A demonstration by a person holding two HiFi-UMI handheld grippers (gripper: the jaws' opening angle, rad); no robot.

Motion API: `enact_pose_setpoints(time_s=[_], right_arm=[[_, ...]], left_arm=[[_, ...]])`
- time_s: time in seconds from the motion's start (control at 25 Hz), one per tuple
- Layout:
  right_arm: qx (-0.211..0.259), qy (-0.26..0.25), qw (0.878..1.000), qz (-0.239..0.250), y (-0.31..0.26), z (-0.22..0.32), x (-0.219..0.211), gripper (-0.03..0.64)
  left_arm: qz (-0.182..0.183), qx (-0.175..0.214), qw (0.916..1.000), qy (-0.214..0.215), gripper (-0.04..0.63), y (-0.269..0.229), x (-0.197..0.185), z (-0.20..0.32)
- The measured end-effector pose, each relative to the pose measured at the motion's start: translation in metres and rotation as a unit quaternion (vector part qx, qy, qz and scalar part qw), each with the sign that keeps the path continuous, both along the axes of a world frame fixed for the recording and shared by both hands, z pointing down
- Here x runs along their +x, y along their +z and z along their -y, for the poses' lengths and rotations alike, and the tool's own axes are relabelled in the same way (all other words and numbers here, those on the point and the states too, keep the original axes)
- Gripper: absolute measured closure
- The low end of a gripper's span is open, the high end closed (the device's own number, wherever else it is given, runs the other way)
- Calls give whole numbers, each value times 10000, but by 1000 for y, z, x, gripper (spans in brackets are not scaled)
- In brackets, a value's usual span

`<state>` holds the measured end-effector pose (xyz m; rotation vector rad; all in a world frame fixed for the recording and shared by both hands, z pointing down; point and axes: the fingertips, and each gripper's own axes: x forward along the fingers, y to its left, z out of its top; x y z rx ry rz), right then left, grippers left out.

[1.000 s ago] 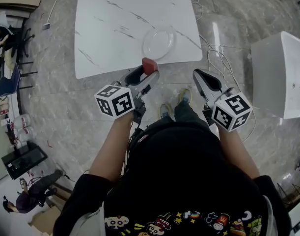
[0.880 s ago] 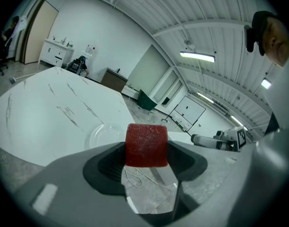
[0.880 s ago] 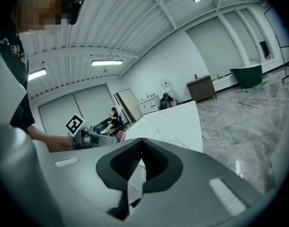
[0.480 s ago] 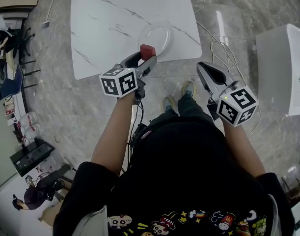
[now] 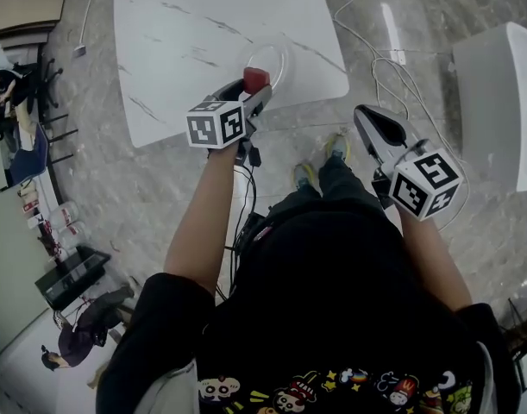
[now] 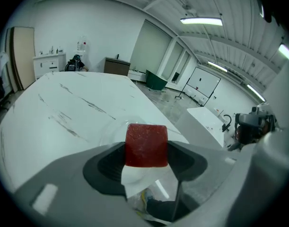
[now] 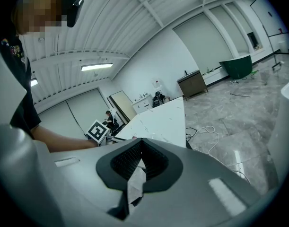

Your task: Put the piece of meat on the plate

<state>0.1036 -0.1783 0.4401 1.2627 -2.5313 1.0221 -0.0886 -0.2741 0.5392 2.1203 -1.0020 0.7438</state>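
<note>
A red cube of meat (image 5: 256, 79) (image 6: 146, 144) is clamped between the jaws of my left gripper (image 5: 254, 85) (image 6: 146, 148). It hangs over the near rim of a clear glass plate (image 5: 276, 57) (image 6: 111, 129) that sits near the front edge of the white marble table (image 5: 185, 33) (image 6: 64, 103). My right gripper (image 5: 377, 126) (image 7: 139, 161) is off to the right, above the floor and away from the table, its jaws closed together with nothing between them.
A second white table (image 5: 500, 93) stands at the right. Cables (image 5: 392, 54) trail across the grey stone floor between the two tables. Chairs and clutter (image 5: 21, 102) line the left side, and a person (image 5: 82, 339) stands at lower left.
My left gripper has carried the meat forward from short of the table edge to over the plate's near rim. The right gripper has stayed at the right, shut.
</note>
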Motion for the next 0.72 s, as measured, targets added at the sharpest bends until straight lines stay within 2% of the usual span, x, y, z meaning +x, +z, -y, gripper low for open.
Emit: enact_pose_setpoints(time_s=[0.24,0.44,0.72], right_arm=[[-79,109,9999,70,11,0,18,594],[-150,223,9996,114,21,0,31,594],[-265,386,9988,138,30,-5,43,594]], left_arm=[[648,-104,9977,181,210,20,3,14],[761,-297,9963,269,210,41,6,20],[1145,-373,9917,453,210,54,2,23]])
